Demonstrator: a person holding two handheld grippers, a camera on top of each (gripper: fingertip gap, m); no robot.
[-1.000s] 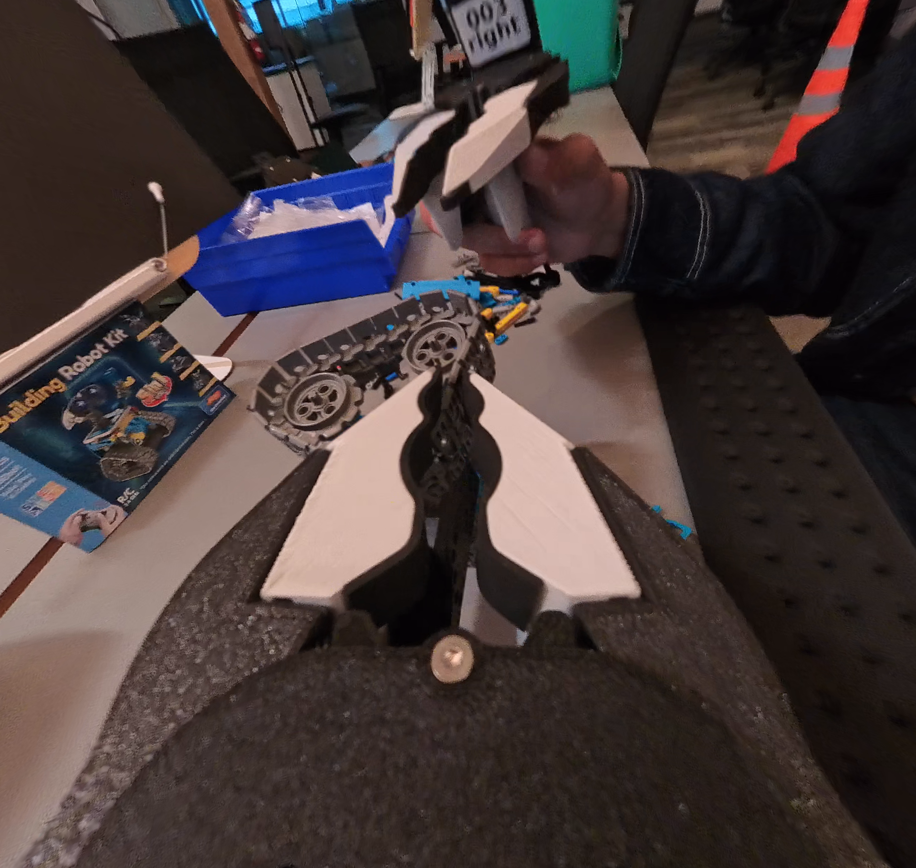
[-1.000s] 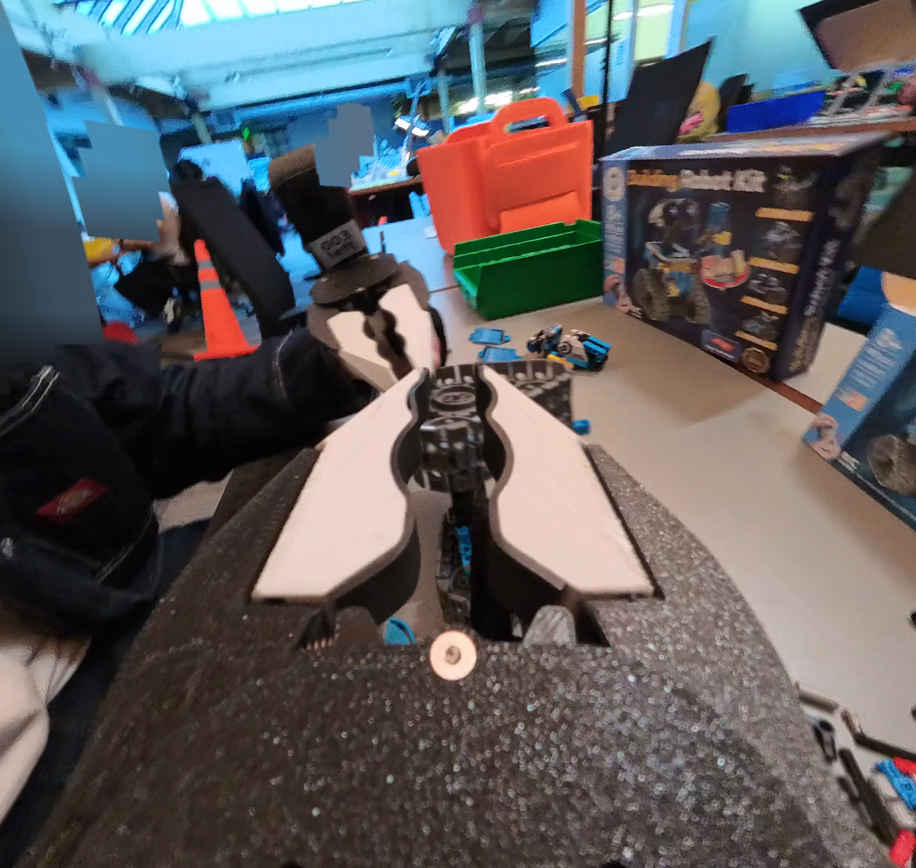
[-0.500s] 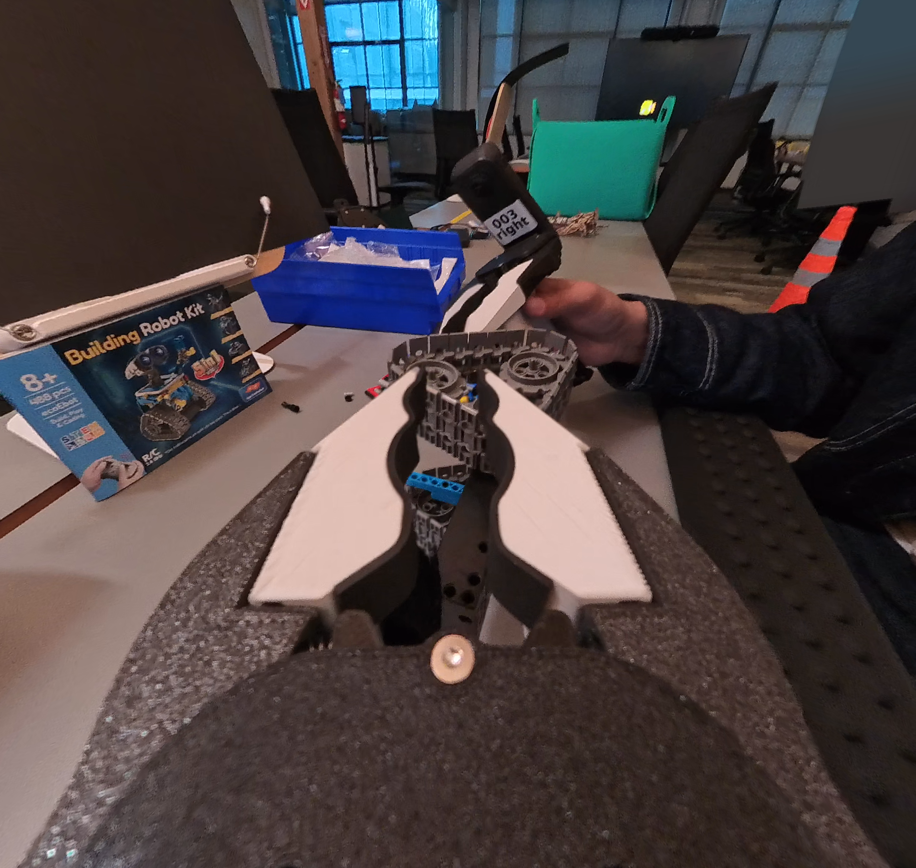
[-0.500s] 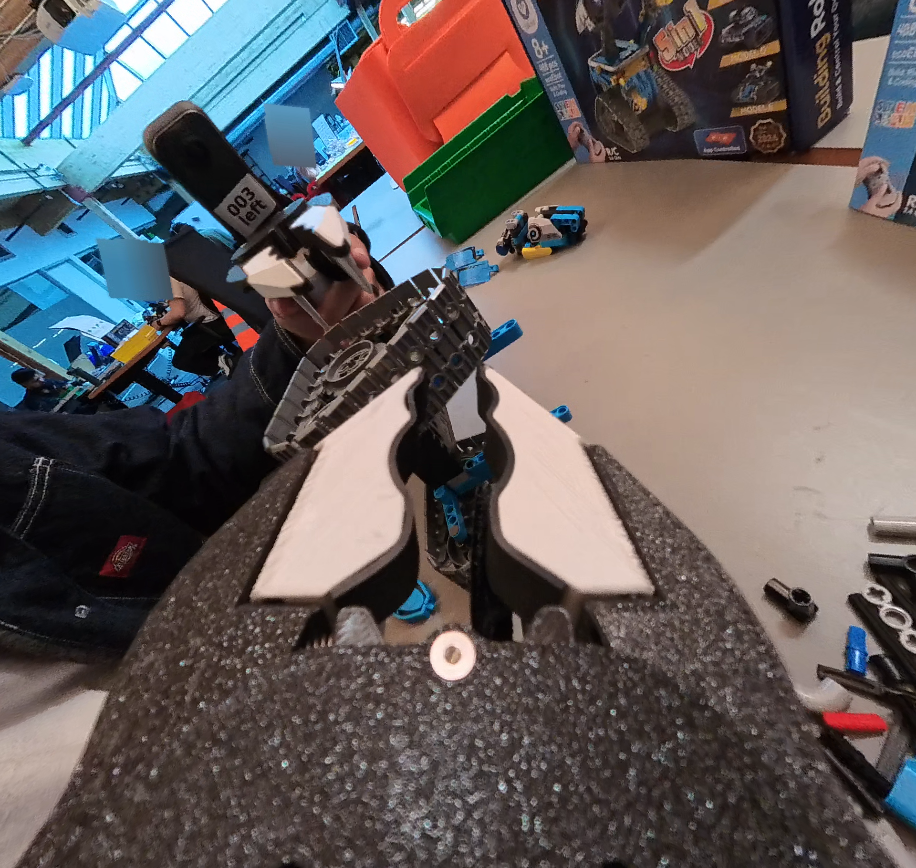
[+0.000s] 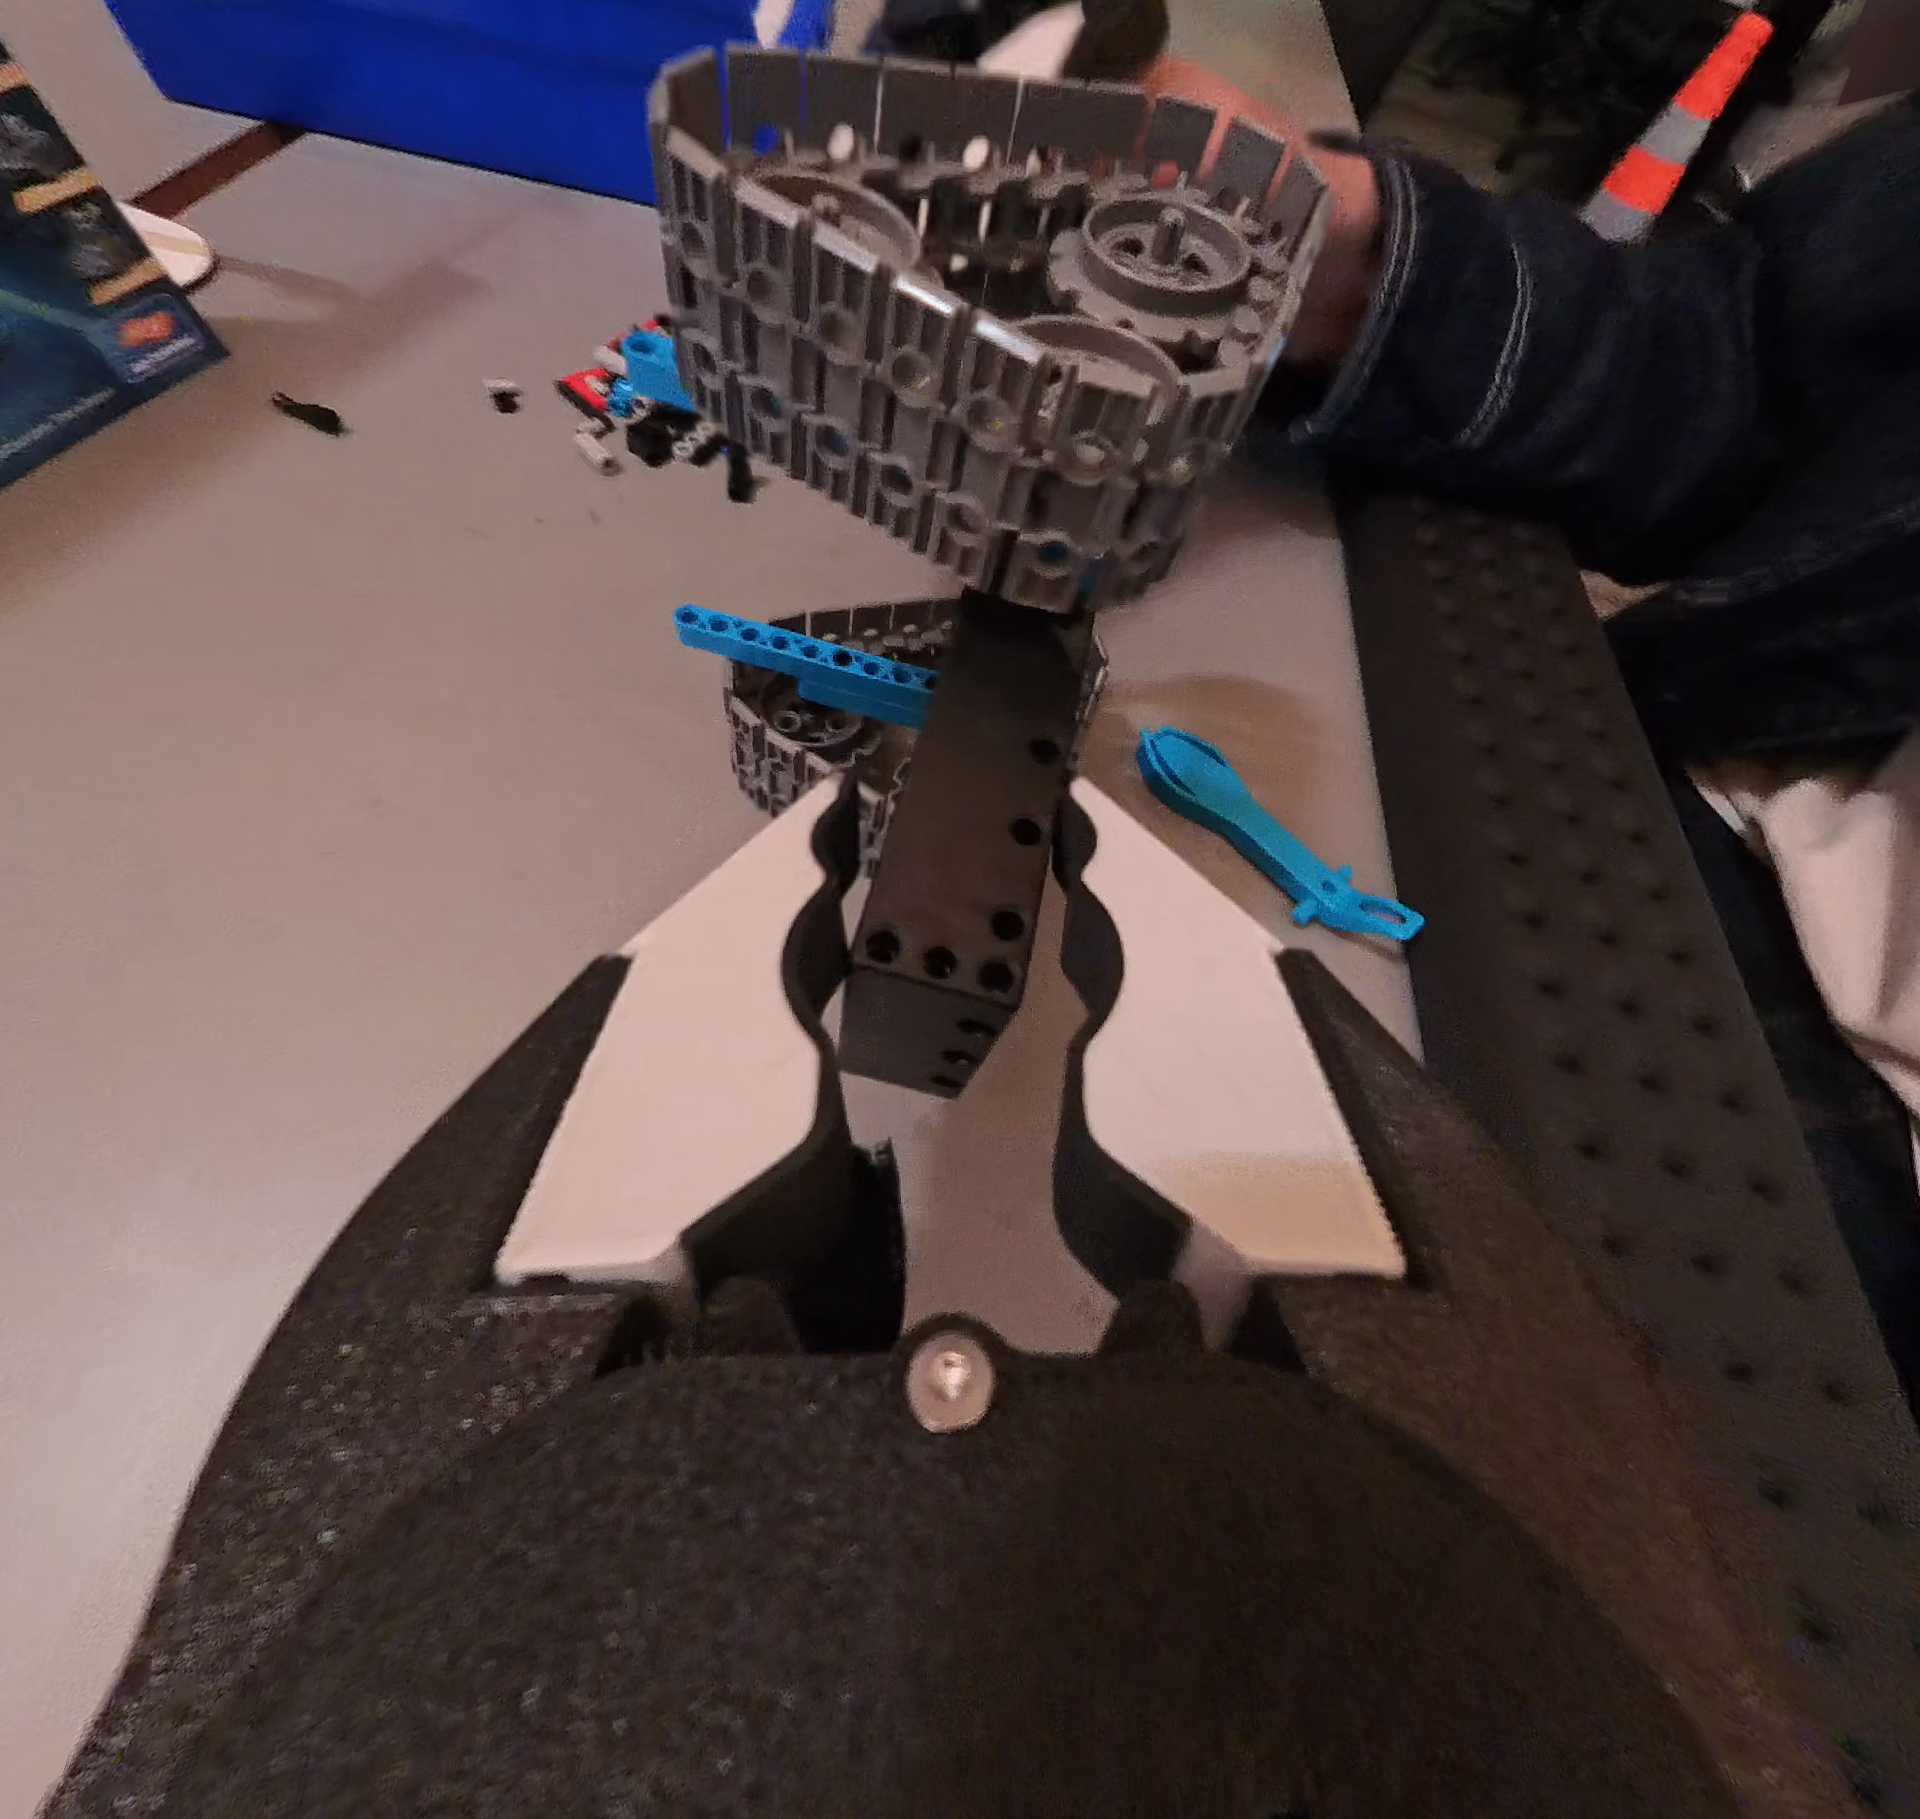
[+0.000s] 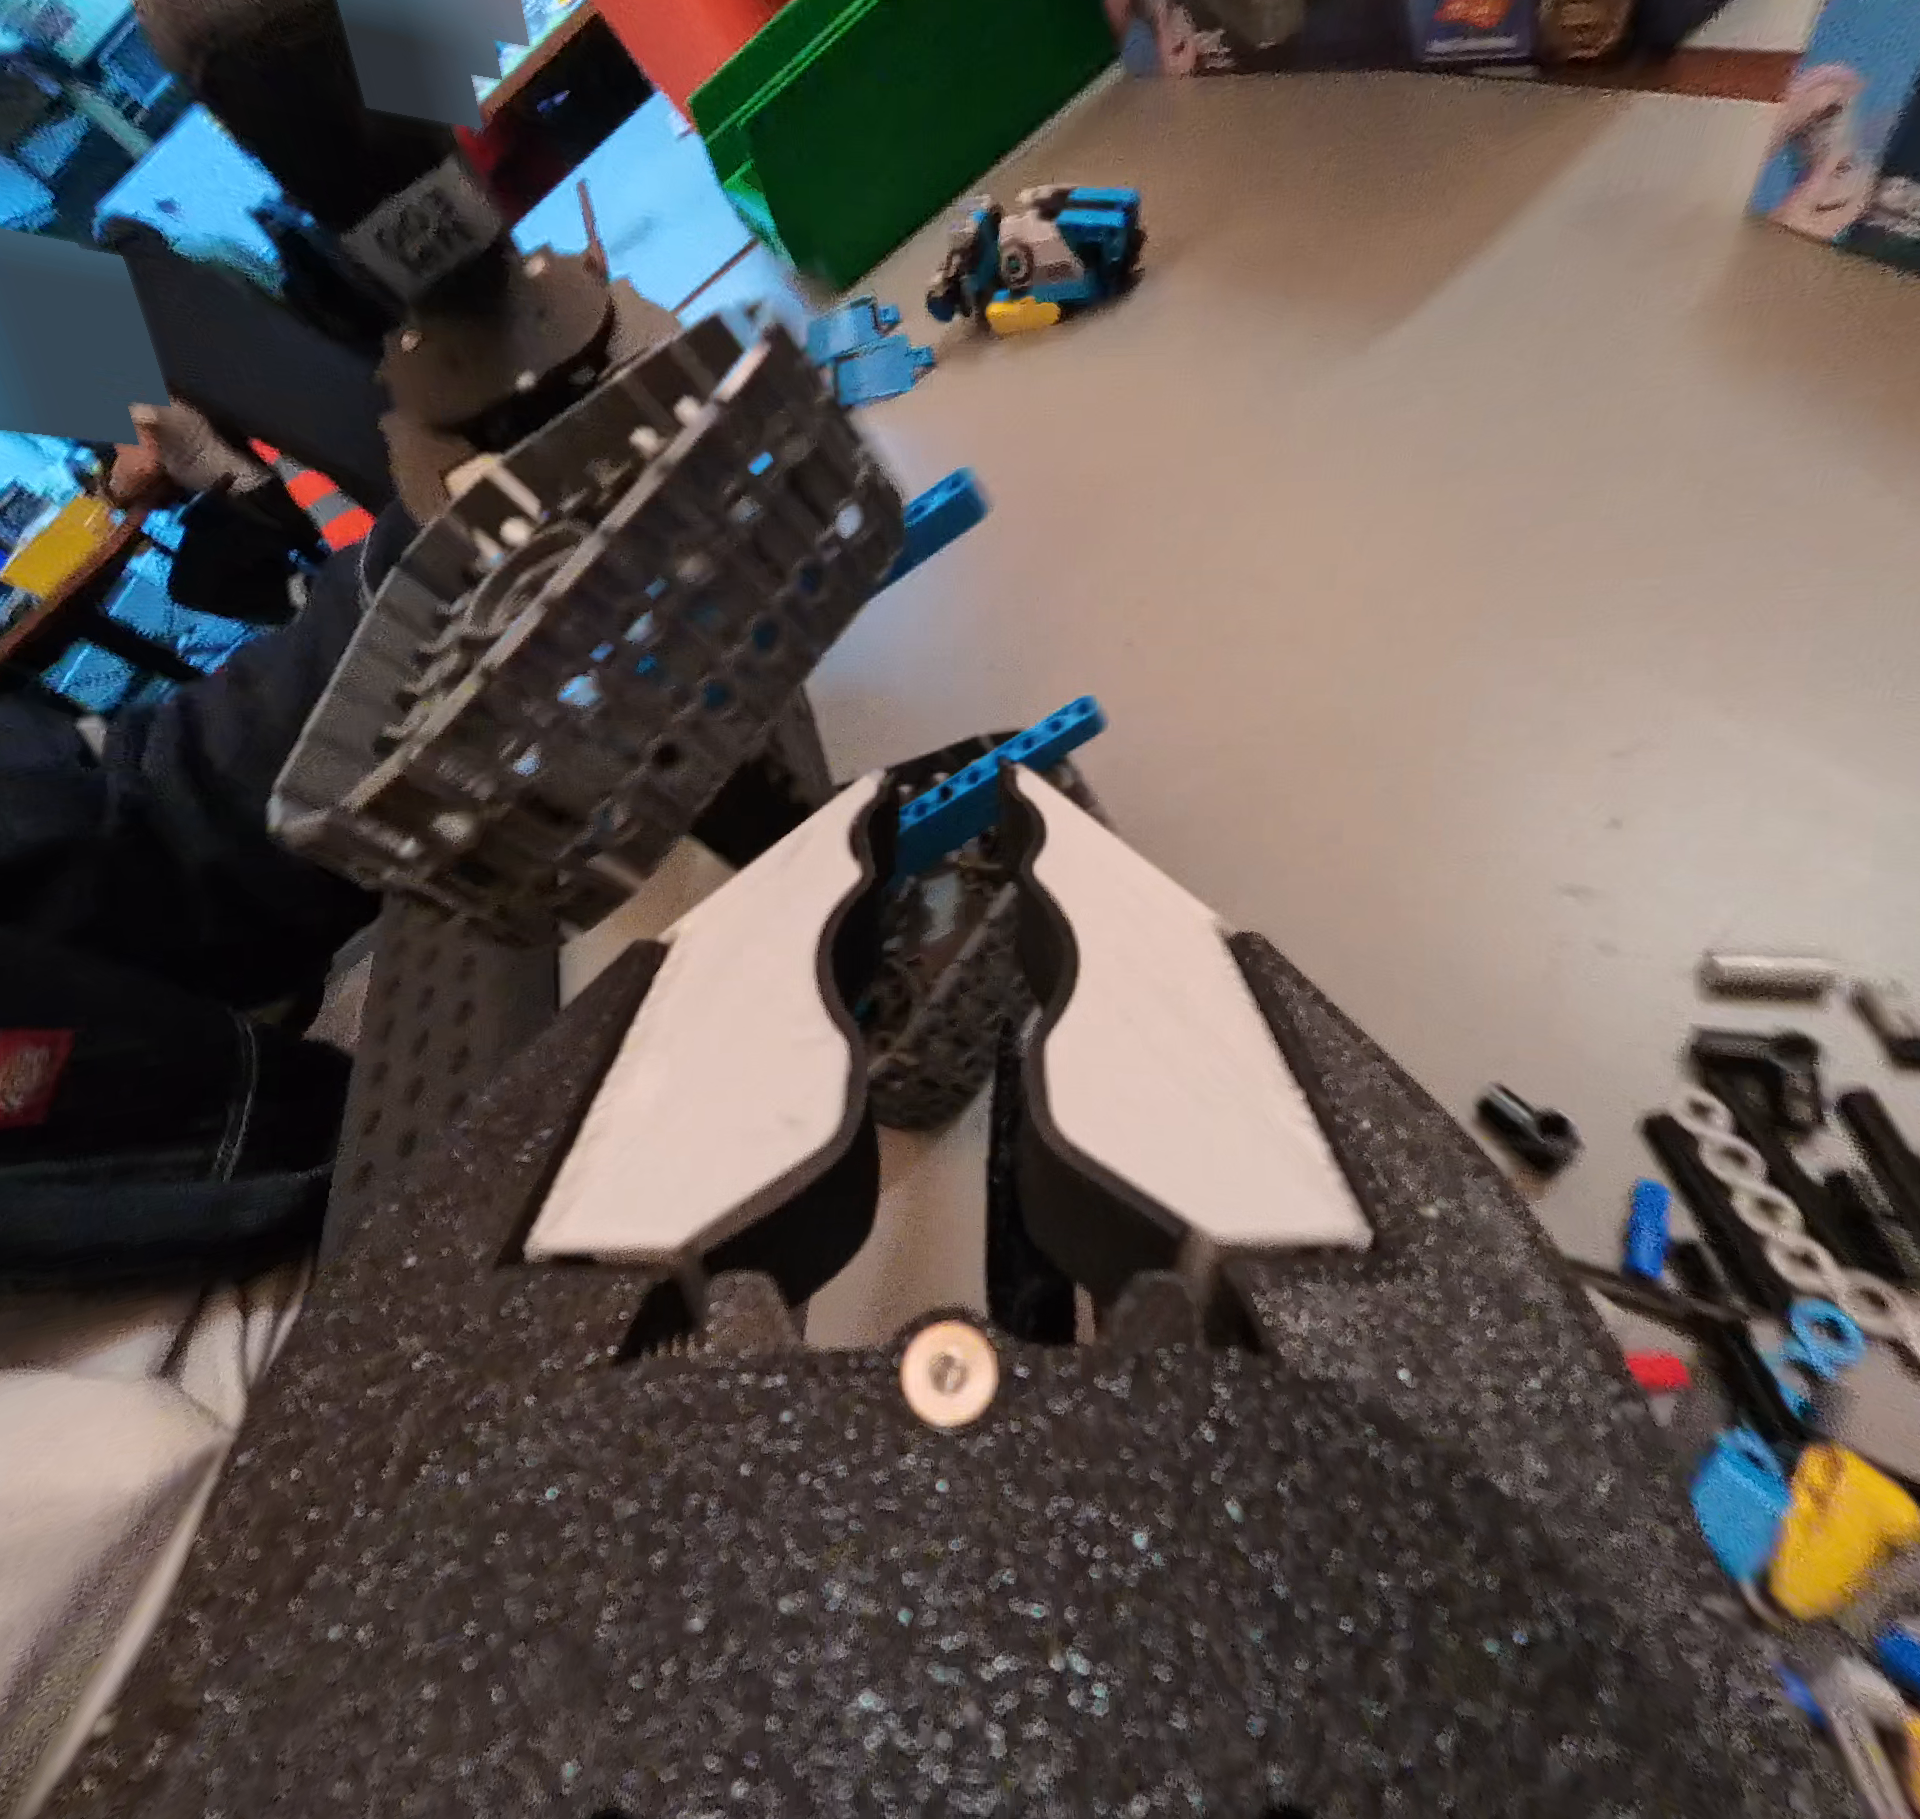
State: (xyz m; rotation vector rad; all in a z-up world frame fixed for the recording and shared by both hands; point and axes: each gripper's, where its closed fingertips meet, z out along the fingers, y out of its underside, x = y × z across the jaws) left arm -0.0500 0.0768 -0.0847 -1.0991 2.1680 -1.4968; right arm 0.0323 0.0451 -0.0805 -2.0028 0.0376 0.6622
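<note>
Grey tabletop [image 5: 312, 730] below; our left gripper [image 5: 951, 824] clamps the stiff black beam [image 5: 966, 886], tracked chassis [image 5: 966, 315] at twelve o'clock; right gripper [image 6: 945, 813] pinches the blue beam [image 6: 987, 782]. Rigid but snap-fit, we judge.

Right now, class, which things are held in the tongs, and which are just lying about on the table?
Held: grey tracked toy vehicle, by its black holed block in the left tongs and by its track beside the blue holed beam in the right tongs.
Lying about: blue spoon-shaped plastic tool; small blue-and-yellow model; loose black and blue parts; green plastic bin.
</note>
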